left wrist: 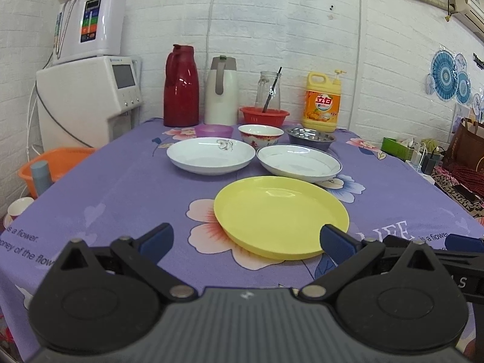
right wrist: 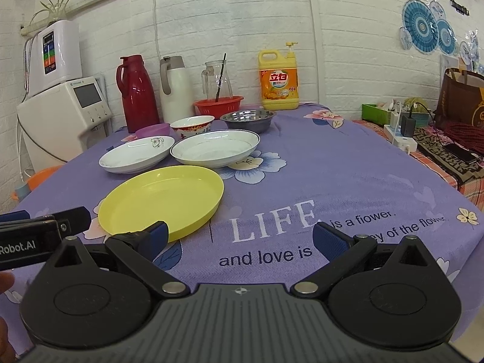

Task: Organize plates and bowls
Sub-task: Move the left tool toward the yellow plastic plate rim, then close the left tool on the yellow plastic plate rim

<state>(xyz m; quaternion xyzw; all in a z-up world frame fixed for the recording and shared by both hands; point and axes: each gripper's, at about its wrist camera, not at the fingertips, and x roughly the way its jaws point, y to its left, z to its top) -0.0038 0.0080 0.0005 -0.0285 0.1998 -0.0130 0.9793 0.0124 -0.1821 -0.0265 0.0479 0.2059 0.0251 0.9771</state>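
A yellow plate [left wrist: 281,214] [right wrist: 161,198] lies nearest on the purple tablecloth. Behind it sit two white plates, one with a flower mark [left wrist: 210,155] [right wrist: 136,154] and one with a dark rim [left wrist: 299,163] [right wrist: 215,147]. Further back stand a purple bowl [left wrist: 214,130] [right wrist: 152,130], a red-and-white patterned bowl [left wrist: 260,136] [right wrist: 192,125] and a steel bowl [left wrist: 311,137] [right wrist: 248,120]. My left gripper [left wrist: 246,242] is open just short of the yellow plate. My right gripper [right wrist: 240,236] is open over the cloth lettering, right of that plate. Neither holds anything.
Along the wall stand a red thermos [left wrist: 181,87], a white thermos [left wrist: 220,90], a glass jug [left wrist: 268,90] in a red basket [left wrist: 263,116], and a yellow detergent bottle [left wrist: 323,103]. A water dispenser [left wrist: 87,99] is left of the table. Chargers and bags [right wrist: 423,127] lie right.
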